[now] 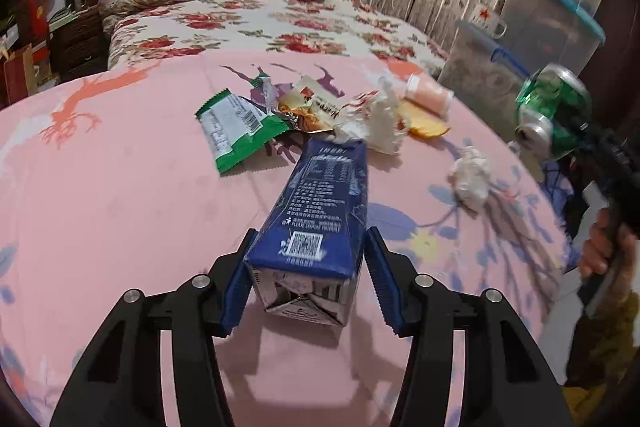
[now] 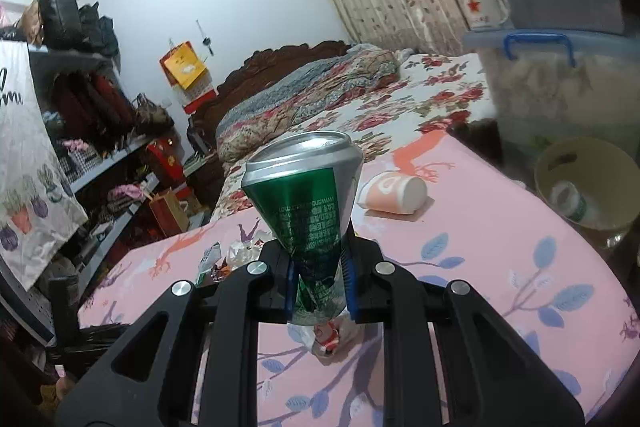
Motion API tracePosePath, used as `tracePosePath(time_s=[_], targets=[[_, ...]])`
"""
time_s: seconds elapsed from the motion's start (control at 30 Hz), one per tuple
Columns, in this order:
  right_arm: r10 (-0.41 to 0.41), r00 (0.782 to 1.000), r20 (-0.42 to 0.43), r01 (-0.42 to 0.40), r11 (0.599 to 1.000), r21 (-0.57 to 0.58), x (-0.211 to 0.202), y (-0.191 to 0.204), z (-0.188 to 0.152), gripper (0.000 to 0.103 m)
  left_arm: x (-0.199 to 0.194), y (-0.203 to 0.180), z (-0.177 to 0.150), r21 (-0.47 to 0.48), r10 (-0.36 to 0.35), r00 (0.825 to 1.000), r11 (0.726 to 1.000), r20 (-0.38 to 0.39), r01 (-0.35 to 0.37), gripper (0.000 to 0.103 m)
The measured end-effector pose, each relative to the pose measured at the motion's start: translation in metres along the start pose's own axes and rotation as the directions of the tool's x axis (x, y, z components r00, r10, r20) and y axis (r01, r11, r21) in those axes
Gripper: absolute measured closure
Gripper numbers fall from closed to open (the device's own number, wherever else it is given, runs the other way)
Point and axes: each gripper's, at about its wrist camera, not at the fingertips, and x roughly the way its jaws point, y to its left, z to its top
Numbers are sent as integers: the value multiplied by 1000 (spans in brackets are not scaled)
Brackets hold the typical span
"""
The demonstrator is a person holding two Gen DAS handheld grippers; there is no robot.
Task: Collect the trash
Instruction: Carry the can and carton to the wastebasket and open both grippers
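Observation:
A blue milk carton [image 1: 316, 211] lies on the pink sheet [image 1: 120, 207], and my left gripper [image 1: 310, 233] is shut on its near end, a blue pad against each side. My right gripper [image 2: 319, 259] is shut on the dented waist of a green drink can [image 2: 308, 203] and holds it upright above the sheet. From the left wrist view that can [image 1: 554, 111] hangs off the bed's right edge. Loose trash lies beyond the carton: a green wrapper [image 1: 236, 131], a snack wrapper [image 1: 308, 111], crumpled tissues [image 1: 380, 123] and a tipped pink paper cup [image 1: 428, 95].
A yellow bin [image 2: 580, 179] with a bottle inside stands on the floor right of the bed. Stacked clear storage boxes [image 1: 560, 7] and an enamel mug [image 2: 484, 9] rise behind it. Shelves of bags [image 2: 80, 127] line the left. Another tissue ball [image 1: 472, 179] lies near the right edge.

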Motion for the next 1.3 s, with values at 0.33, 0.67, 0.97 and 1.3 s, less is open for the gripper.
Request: tracePosePath(time_s=[0.33, 0.67, 0.97, 1.3], targets=[[-50, 996, -72, 50, 999, -2, -15, -13, -36, 82, -30, -32, -21, 43, -63, 998, 997, -8, 63, 56], [-127, 983, -132, 120, 991, -63, -14, -21, -73, 82, 2, -42, -34, 71, -10, 995, 997, -100, 17, 34], [-127, 982, -140, 122, 992, -43, -14, -33, -76, 82, 19, -57, -36, 140, 38, 989, 990, -143, -18, 56], [-181, 983, -29, 182, 983, 23, -38, -75, -51, 82, 14, -131, 27, 242, -184, 975, 947, -127, 210, 56]])
